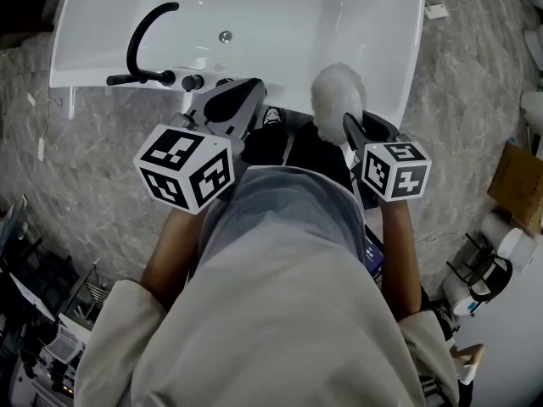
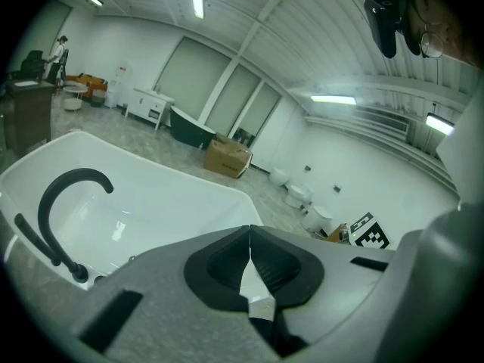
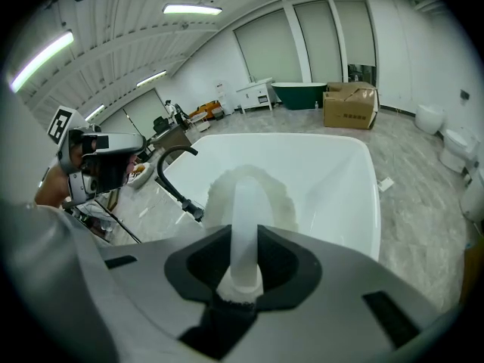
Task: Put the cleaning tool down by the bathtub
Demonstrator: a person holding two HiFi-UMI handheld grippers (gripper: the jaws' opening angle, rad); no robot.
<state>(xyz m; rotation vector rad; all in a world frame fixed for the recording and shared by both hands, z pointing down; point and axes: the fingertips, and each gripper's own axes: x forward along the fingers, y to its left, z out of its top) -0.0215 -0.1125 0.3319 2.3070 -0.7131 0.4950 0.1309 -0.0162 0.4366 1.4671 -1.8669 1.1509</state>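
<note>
Your right hand-held gripper is clamped on the white handle of the cleaning tool. Its fluffy head shows against the bathtub near rim, right of centre in the head view. Release here and it may tumble into the tub — not onto the floor beside it. Your left hand-held gripper is closed, empty.
</note>
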